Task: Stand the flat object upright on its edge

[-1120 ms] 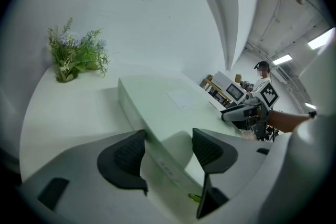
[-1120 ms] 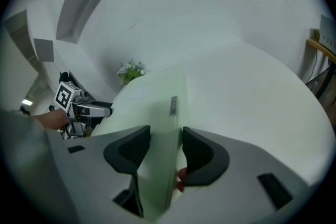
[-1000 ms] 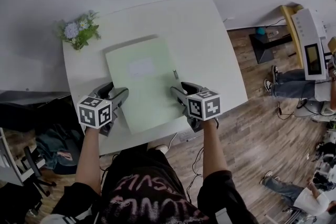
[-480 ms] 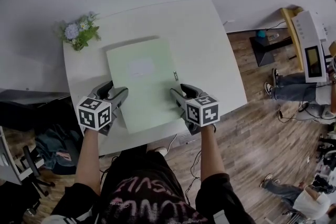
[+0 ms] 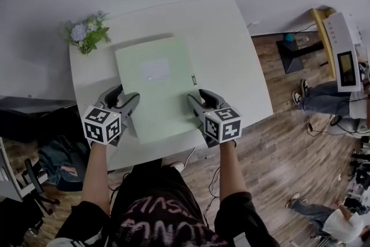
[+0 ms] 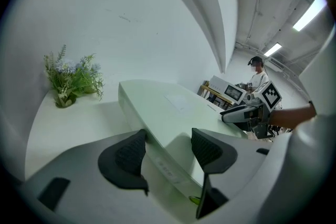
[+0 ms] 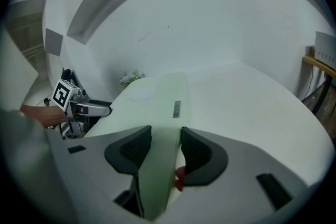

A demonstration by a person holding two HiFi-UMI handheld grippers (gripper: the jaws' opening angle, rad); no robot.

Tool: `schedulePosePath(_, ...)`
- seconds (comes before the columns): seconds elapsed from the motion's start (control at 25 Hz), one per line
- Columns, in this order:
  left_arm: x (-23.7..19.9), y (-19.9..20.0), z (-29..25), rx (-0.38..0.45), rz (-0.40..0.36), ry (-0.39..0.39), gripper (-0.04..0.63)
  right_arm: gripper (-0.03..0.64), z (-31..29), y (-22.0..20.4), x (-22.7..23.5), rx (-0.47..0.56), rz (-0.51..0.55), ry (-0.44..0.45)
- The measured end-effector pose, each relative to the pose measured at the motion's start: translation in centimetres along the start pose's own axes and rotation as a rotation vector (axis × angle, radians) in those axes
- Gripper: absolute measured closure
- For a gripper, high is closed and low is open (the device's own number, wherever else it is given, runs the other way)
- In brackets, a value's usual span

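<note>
Left tongs (image 5: 125,99) and right tongs (image 5: 196,98) clamped on sides of green folder (image 5: 156,87); it's just lifted slightly off tabletop (image 5: 231,49), so upending looks underway.

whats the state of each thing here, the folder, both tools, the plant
folder, close to flat, not upright yet, gripped at both side edges
left tool, shut on the folder's left edge
right tool, shut on the folder's right edge
plant, upright at the far left corner of the table
</note>
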State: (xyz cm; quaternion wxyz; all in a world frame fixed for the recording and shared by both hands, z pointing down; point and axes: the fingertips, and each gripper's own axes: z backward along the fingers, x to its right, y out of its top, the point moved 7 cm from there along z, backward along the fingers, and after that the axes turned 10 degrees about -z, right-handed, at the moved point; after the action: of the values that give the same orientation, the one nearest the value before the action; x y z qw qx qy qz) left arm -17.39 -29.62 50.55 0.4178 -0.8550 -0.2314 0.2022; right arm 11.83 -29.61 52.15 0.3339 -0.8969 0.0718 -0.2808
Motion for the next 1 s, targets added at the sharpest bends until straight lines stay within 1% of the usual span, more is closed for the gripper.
schedulePosePath(0.16,-0.1,0.5,0.1,0.038,-0.035,0.01,0.304,0.423,0.1,0.2,-0.1,0.052,0.012,0.006)
schedulePosePath(0.56,0.1,1.9,0.4,0.11,-0.118,0.024,0.304,0.423,0.7,0.7,-0.2,0.123,0.036,0.012)
schedulePosePath(0.72,0.3,2.3,0.6,0.139,-0.15,0.041,0.304,0.423,0.8,1.0,-0.2,0.158,0.059,0.018)
schedulePosePath(1.0,1.3,3.3,1.4,0.189,-0.228,0.077,0.304,0.423,1.7,1.1,-0.3,0.232,0.089,0.029)
